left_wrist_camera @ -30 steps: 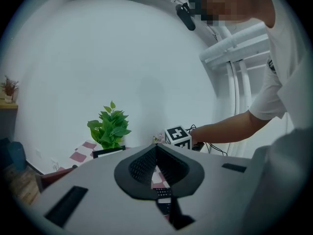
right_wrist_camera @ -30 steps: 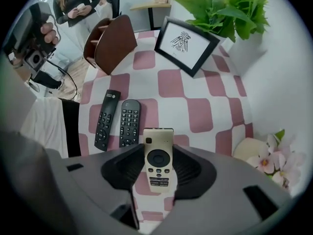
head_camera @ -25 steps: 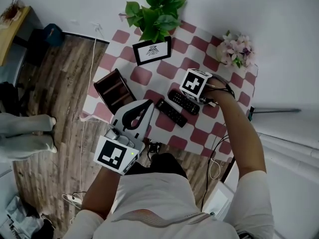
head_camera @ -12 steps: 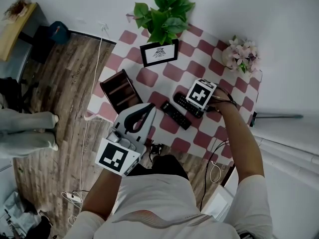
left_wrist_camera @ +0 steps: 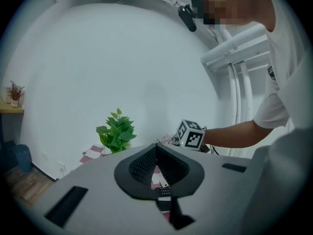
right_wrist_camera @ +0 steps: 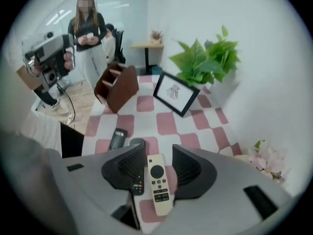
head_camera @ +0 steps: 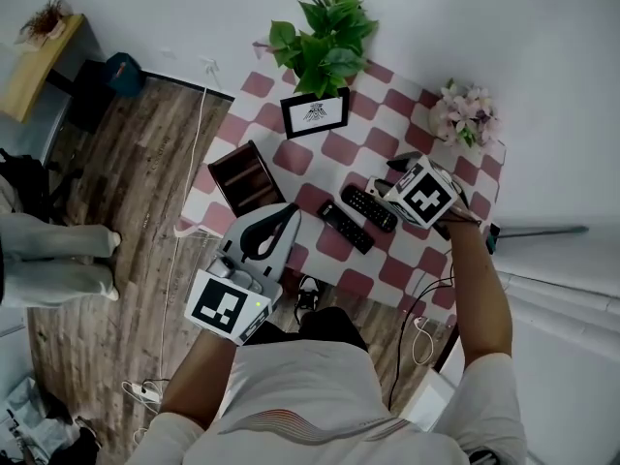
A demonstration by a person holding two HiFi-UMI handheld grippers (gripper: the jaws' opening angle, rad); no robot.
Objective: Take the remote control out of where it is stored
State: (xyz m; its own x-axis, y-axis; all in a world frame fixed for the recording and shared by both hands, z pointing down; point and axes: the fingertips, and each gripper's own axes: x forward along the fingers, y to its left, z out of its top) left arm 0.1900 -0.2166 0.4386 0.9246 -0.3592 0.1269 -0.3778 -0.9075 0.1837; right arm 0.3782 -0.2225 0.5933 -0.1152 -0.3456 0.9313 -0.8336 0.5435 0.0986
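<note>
Desk bears brown holder; left gripper together, empty; right gripper apart above white remote control, flat on desk, clear of holder; judged light, rigid, slick; grasp across its narrow mid-body.

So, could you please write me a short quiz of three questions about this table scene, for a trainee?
1. True or false: the brown organizer stands on the floor.
2. What shows between the open jaws of the right gripper? A) a light remote B) a flower C) a cable
3. Fill in: the framed picture stands right by the leafy green ____.
Key: 1 false; 2 A; 3 plant.
</note>
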